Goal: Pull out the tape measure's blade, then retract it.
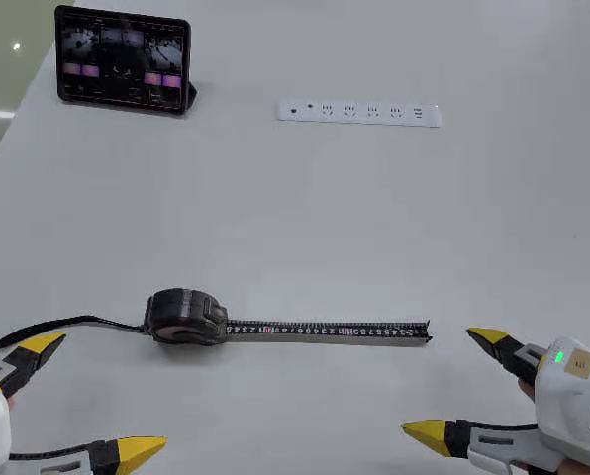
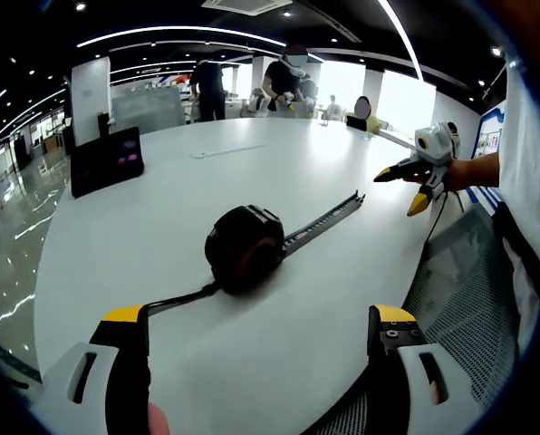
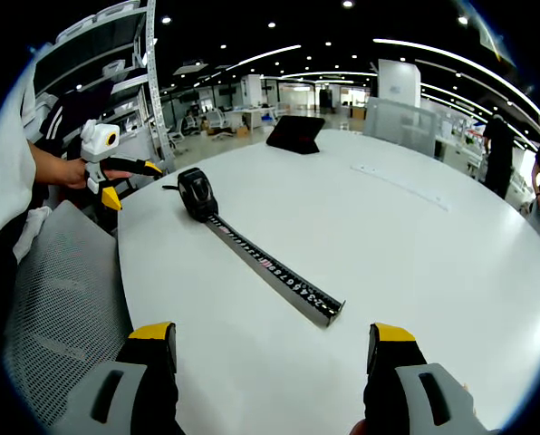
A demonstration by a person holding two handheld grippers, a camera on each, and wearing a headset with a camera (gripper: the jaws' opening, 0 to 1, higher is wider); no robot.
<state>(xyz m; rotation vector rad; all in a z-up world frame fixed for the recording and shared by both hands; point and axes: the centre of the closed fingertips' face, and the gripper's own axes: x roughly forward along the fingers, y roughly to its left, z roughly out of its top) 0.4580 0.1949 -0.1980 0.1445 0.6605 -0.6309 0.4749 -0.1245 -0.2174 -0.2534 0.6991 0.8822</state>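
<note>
The white workbench [image 1: 295, 208] is broad and bare-looking, with a dark tablet [image 1: 123, 59] propped at my eleven o'clock and a white power strip [image 1: 359, 112] at one o'clock.

At my eight o'clock my left gripper [image 1: 102, 393] hangs with its yellow-tipped jaws spread wide, grasping nothing. Just ahead of it the black wrist strap [image 1: 67, 325] trails along the table to the tape measure case [image 1: 184, 317], which lies on its side. From the case the blade [image 1: 325, 330] runs flat toward three o'clock, its end hook [image 1: 428, 331] near my right gripper [image 1: 445, 381], which is also released and holds nothing, apart from the blade.

I judge the pull-out done and the retraction yet to come.

The risk is the spring: if I free the lock with nothing steadying the blade, it may whip back, the hook slamming into the case. The case is loose on a smooth top, so a clumsy jaw could shove or spin it instead of working the lock. I cannot see the lock's setting.
</note>
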